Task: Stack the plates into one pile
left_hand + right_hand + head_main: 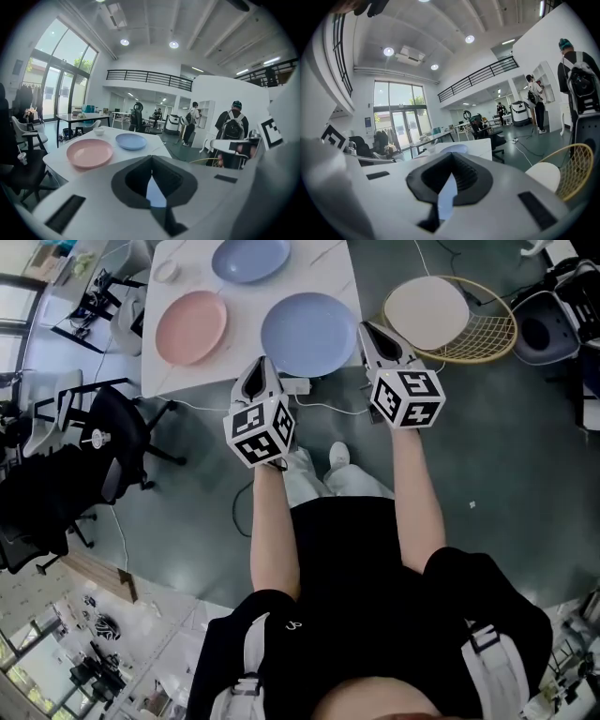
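Progress: nothing is stacked yet. Three plates lie singly on the white bench, none touching another.
- pink plate, left side of the bench.
- near blue plate, lower right corner of the bench, just beside the edge closest to you.
- far blue plate, top of the frame, partly cut off by it.

Left to do, as I judge it: all of it. You have to pick a base plate and bring the other two onto it.

Hand-held grippers: your left hand-held gripper sits at the lower left of the near blue plate and your right hand-held gripper at its right rim. Both have their jaws closed together with nothing between them. In each gripper view only a sliver of blue shows past the shut jaws. Whether either tip touches the plate, I cannot tell from the head view.

Containers:
- All three plates look empty.
- small white bowl, upper left of the bench, apart from the plates. It is too small to read its contents.
- wicker seat on the floor, upper right of the frame. It holds a round white cushion and no plate.
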`<state>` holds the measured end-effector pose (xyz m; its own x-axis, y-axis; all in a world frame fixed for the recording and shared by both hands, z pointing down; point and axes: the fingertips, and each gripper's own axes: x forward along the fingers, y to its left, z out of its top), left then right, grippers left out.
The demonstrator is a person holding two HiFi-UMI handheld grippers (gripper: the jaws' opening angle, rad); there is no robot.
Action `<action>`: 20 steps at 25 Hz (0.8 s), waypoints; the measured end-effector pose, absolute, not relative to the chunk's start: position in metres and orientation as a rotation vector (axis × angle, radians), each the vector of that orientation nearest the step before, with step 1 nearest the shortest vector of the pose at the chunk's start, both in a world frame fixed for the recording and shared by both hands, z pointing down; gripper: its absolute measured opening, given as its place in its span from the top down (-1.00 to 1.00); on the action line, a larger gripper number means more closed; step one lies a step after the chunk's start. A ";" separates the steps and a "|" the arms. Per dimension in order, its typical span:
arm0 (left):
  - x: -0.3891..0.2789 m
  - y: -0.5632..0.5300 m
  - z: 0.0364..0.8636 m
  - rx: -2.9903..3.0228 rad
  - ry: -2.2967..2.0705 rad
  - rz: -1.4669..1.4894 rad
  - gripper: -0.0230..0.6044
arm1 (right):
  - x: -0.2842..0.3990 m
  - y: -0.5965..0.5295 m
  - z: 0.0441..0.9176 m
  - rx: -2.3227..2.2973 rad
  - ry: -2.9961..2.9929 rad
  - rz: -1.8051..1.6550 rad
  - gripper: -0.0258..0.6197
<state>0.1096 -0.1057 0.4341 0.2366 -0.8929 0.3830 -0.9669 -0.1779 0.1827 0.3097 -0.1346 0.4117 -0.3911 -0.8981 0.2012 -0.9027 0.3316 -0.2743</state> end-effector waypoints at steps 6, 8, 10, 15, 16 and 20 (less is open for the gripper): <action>0.102 -0.122 0.469 2.069 -1.694 0.305 0.88 | 0.330 -0.135 0.439 1.732 -2.488 0.578 0.89; 0.099 -0.126 0.477 2.053 -1.684 0.320 0.88 | 0.341 -0.140 0.447 1.759 -2.456 0.609 0.89; 0.097 -0.130 0.485 2.045 -1.668 0.344 0.88 | 0.344 -0.144 0.457 1.764 -2.427 0.639 0.89; 0.095 -0.133 0.508 2.002 -1.613 0.392 0.81 | 0.330 -0.146 0.487 1.695 -2.384 0.724 0.77; 0.095 -0.134 0.512 1.997 -1.602 0.401 0.72 | 0.328 -0.146 0.494 1.684 -2.369 0.737 0.76; 0.094 -0.143 0.533 1.972 -1.548 0.446 0.60 | 0.329 -0.153 0.523 1.674 -2.288 0.797 0.70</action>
<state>0.0942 -0.1430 0.5326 0.2680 -0.7625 0.5888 -0.9589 -0.1520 0.2396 0.3289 -0.1527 0.5232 -0.3408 -0.8218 0.4566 -0.9276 0.2151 -0.3053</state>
